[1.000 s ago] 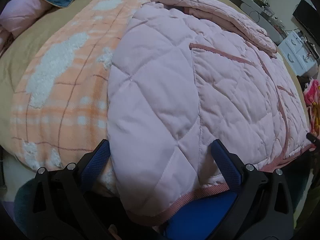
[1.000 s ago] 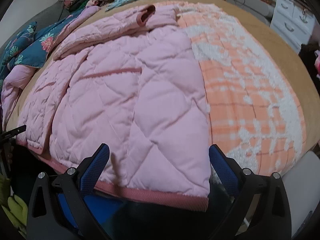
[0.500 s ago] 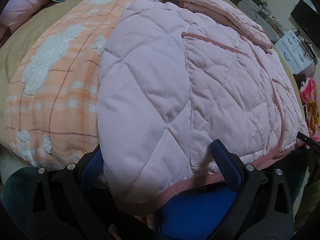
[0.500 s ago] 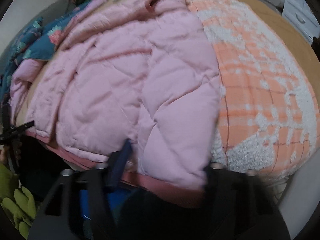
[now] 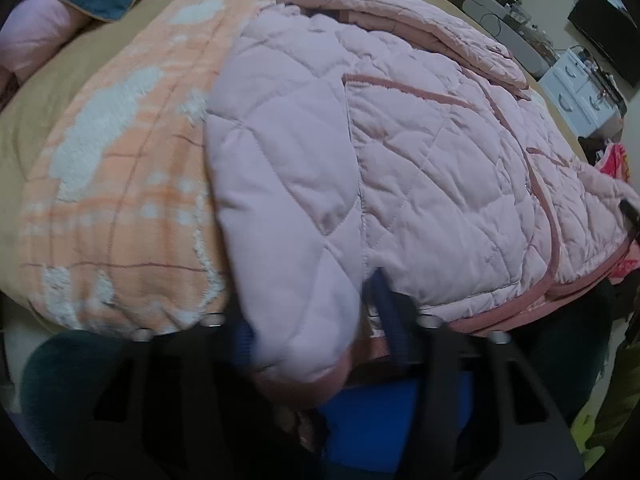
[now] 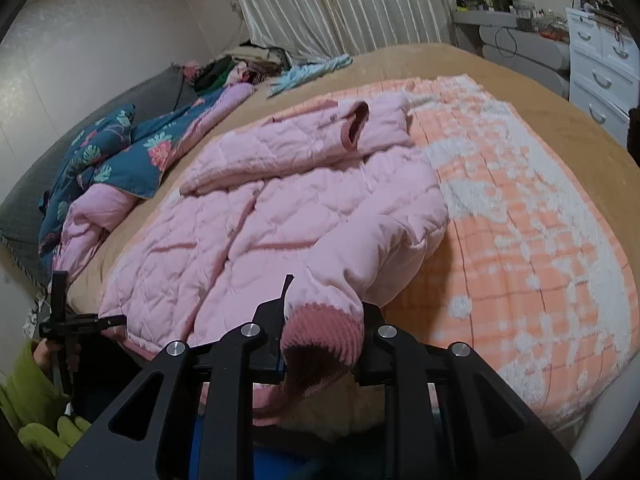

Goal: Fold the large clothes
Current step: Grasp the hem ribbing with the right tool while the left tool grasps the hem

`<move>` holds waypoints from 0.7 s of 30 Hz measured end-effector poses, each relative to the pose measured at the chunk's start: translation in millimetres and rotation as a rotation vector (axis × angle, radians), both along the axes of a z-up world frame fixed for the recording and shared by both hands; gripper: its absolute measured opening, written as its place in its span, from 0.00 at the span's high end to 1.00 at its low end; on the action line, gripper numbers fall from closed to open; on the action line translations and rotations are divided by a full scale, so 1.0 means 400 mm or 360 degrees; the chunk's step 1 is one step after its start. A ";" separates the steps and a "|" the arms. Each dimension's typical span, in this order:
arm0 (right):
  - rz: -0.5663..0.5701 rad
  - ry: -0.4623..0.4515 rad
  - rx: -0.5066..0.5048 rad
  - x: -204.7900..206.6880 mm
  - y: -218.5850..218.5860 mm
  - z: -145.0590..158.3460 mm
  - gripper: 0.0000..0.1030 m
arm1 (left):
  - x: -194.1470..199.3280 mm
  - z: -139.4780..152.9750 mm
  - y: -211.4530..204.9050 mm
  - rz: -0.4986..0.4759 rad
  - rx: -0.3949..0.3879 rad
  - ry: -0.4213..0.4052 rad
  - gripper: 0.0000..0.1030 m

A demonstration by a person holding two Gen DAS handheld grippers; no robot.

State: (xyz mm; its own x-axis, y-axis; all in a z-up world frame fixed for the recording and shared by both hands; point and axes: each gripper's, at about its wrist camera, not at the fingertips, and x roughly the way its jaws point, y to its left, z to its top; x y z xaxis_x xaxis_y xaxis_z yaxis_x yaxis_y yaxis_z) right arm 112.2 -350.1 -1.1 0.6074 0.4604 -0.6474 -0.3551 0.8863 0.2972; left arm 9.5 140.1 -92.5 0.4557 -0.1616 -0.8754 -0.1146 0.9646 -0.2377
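Observation:
A pink quilted jacket (image 5: 420,152) lies on an orange and white blanket on the bed; it also shows in the right wrist view (image 6: 280,216). My left gripper (image 5: 316,332) is shut on the jacket's near hem corner, the cloth bunched between the blue pads. My right gripper (image 6: 320,332) is shut on the jacket's hem corner with its darker pink ribbed edge (image 6: 324,328) and holds it lifted off the bed. The left gripper (image 6: 80,320) shows at the jacket's other corner in the right wrist view. A folded sleeve (image 6: 352,128) lies across the jacket's top.
The orange and white blanket (image 6: 520,216) covers a tan bed (image 6: 460,60). A teal floral quilt (image 6: 116,152) and a pile of clothes (image 6: 244,64) lie at the far left. White drawers (image 6: 600,64) and a cluttered desk (image 6: 516,20) stand at the right.
Both grippers closed on the jacket's hem corners. The right gripper rose and pulled back, lifting its corner, so more of the room shows.

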 end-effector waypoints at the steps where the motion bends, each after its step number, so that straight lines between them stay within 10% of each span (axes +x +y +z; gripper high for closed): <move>1: -0.0006 -0.0014 0.0015 0.000 0.001 0.003 0.80 | 0.000 0.009 0.006 -0.0008 -0.0013 -0.0022 0.77; 21: -0.0077 -0.0245 0.0143 0.056 0.014 0.146 0.83 | 0.138 0.306 -0.035 -0.0045 0.0035 -0.0558 0.92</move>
State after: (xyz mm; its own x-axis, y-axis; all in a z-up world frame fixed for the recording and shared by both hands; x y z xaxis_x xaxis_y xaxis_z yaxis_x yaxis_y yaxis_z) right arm 134.6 -344.5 57.2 0.7191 0.4798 -0.5027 -0.3599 0.8760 0.3212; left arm 64.8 126.2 30.0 0.7248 -0.1613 -0.6699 -0.0029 0.9715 -0.2370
